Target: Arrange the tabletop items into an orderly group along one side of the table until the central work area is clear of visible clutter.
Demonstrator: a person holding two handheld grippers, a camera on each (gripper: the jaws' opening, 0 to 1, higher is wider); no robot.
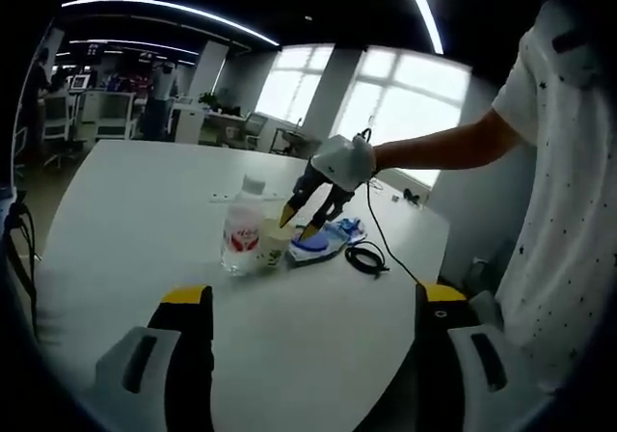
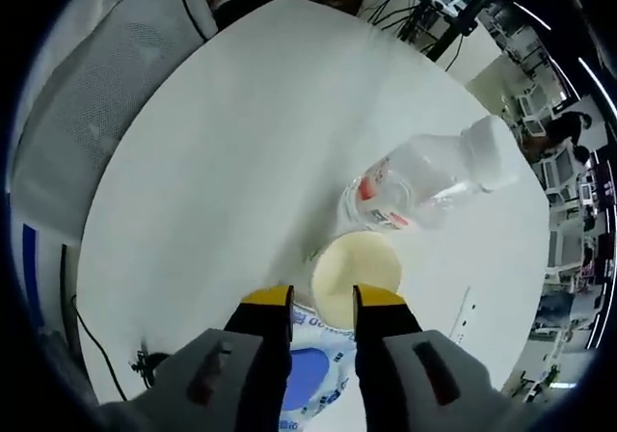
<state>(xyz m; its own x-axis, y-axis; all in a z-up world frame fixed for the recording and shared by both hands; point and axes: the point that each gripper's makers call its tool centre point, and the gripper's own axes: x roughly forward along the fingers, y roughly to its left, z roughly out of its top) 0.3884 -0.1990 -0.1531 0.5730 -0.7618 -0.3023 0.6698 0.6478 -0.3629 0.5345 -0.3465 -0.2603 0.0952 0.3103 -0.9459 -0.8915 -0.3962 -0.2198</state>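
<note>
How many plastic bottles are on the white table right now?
1. The plastic bottle stands near the white table's middle, touching or right beside the paper cup, just ahead of the right gripper. None seems hidden.

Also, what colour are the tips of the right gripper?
Yellow; the right gripper shows its tips best in the right gripper view.

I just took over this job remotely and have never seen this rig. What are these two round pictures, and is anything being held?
A person holds a two-jaw gripper in each hand; each carries a fisheye camera. The left gripper view looks across the white table, its own left gripper open, holding nothing. There the right gripper reaches down to a paper cup beside a clear water bottle, a blue-and-white packet and a black cable. The right gripper view looks down on that cup, jaws open just short of it, nothing grasped.
</note>
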